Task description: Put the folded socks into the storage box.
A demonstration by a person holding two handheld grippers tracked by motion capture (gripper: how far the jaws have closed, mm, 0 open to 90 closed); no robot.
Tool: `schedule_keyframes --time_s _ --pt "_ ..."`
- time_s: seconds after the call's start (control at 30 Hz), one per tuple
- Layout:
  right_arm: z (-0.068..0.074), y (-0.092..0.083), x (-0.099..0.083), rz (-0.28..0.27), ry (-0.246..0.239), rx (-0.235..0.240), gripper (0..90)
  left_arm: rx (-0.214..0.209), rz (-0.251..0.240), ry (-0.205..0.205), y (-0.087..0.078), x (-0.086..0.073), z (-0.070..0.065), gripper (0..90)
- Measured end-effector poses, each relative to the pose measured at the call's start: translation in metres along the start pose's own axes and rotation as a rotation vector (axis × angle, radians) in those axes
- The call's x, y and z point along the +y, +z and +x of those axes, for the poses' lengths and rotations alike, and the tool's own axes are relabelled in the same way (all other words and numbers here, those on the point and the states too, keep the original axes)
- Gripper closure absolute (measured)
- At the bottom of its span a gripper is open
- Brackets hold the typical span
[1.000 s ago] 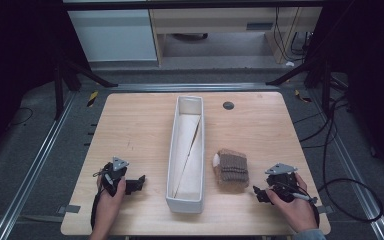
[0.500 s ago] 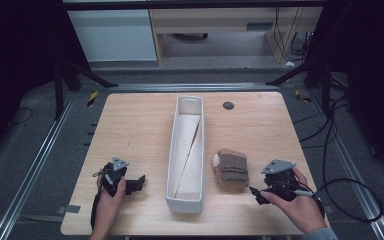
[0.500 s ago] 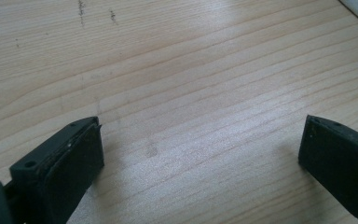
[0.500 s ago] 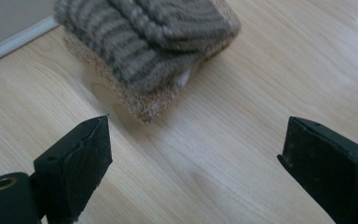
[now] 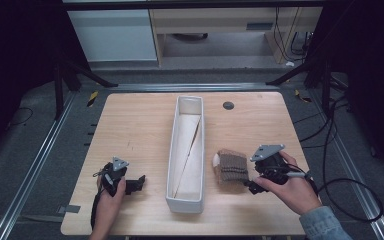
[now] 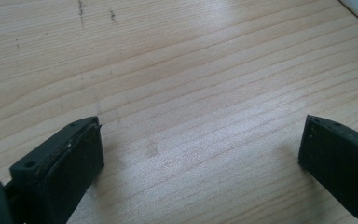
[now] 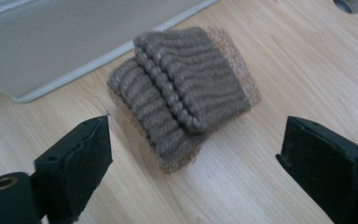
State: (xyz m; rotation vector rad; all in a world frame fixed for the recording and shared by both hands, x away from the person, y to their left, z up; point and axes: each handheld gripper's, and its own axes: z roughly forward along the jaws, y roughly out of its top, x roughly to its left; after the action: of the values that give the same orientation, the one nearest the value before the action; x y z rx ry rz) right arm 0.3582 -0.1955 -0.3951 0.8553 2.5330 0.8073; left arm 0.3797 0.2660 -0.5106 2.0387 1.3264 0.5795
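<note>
My right tongs (image 7: 193, 154) apart, facing folded brown ribbed knit cloth (image 7: 186, 88) beside long white tray (image 5: 187, 150); long axis parallels tray; open wood right. Left tongs (image 6: 200, 149) apart over bare wooden table (image 6: 191, 70).

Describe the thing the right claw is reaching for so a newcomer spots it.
Find the long white tray in the middle of the wooden table. Just to its right, near the right claw, lies a folded brown knit cloth, ribbed and soft, the only fabric there.

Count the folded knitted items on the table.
1. A single folded brown knitted cloth lies right of the long white tray, just ahead of the right gripper, whose jaws stand open. Nothing knitted shows inside the tray.
</note>
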Motion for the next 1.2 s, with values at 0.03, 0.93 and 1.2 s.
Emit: schedule_keyframes --time_s 0.03,0.93,1.2 --pt "0.0 0.001 0.002 0.0 0.0 0.007 11.2 0.0 0.0 0.0 0.0 0.0 0.0 0.0" --pt "-0.005 0.025 0.024 0.017 -0.077 0.093 16.7 0.0 0.0 0.0 0.0 0.0 0.0 0.0" --pt "0.0 0.037 0.025 0.032 -0.112 0.116 16.3 0.0 0.0 0.0 0.0 0.0 0.0 0.0"
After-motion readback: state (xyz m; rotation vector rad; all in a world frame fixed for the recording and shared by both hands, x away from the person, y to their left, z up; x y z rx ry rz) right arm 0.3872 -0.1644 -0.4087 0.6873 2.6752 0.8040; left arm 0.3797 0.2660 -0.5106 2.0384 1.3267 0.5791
